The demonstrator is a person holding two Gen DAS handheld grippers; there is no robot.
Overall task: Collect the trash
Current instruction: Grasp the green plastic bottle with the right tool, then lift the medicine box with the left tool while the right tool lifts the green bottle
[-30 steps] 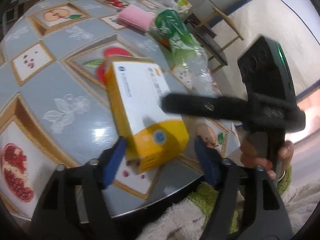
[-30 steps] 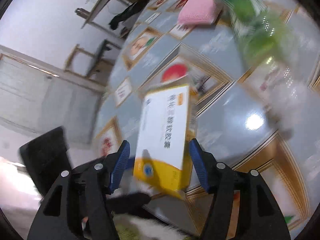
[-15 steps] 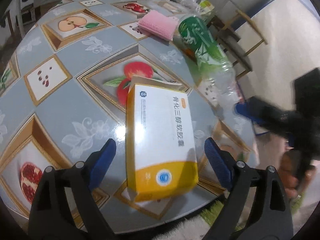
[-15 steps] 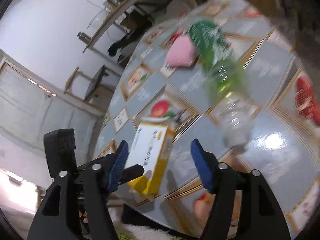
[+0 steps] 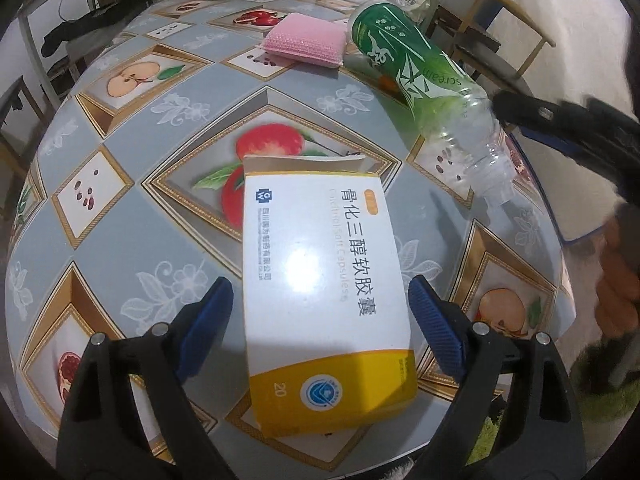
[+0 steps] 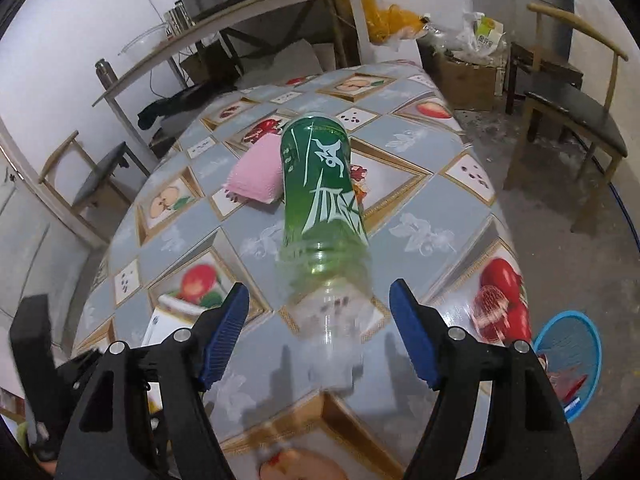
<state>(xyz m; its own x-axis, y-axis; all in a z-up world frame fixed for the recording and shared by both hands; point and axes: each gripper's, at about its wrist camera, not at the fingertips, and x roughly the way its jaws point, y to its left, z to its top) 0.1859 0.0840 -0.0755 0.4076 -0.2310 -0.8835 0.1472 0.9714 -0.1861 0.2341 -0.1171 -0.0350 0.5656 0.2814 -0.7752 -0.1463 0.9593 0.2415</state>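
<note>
1. Left gripper (image 5: 320, 312): jaws spread wide, blue pads on either side of the medicine box (image 5: 324, 284) with a visible gap on both sides. Nothing is gripped.
2. Right gripper (image 6: 320, 324): jaws spread wide, pads flanking the neck end of the plastic bottle (image 6: 324, 240) without contact. Nothing is gripped.
3. Medicine box: white top, yellow near end, lying flat near the table edge on the fruit-pattern tablecloth (image 5: 120, 208). Its far flap is open. The left wrist view shows the full printed face; the right wrist view shows only a white corner of it (image 6: 160, 326) behind the left-hand finger.
4. Plastic bottle: green label, clear neck, lying on its side. In the right wrist view it points neck-first toward the camera, and the neck region is blurred. In the left wrist view it (image 5: 424, 80) lies diagonally to the right of the box, well apart from it, with the neck toward the table edge.
5. Pink sponge (image 5: 306, 44): rests just beside the base end of the bottle, on the far side. Contact cannot be confirmed.
6. Left wrist view only: the right gripper's body (image 5: 568, 136) and the hand (image 5: 616, 280) holding it, at the right margin.
7. Right wrist view only: a blue basket (image 6: 572, 360) on the floor beyond the table edge, a wooden chair (image 6: 572, 108) at right, and a shelf (image 6: 224, 20) against the wall.
</note>
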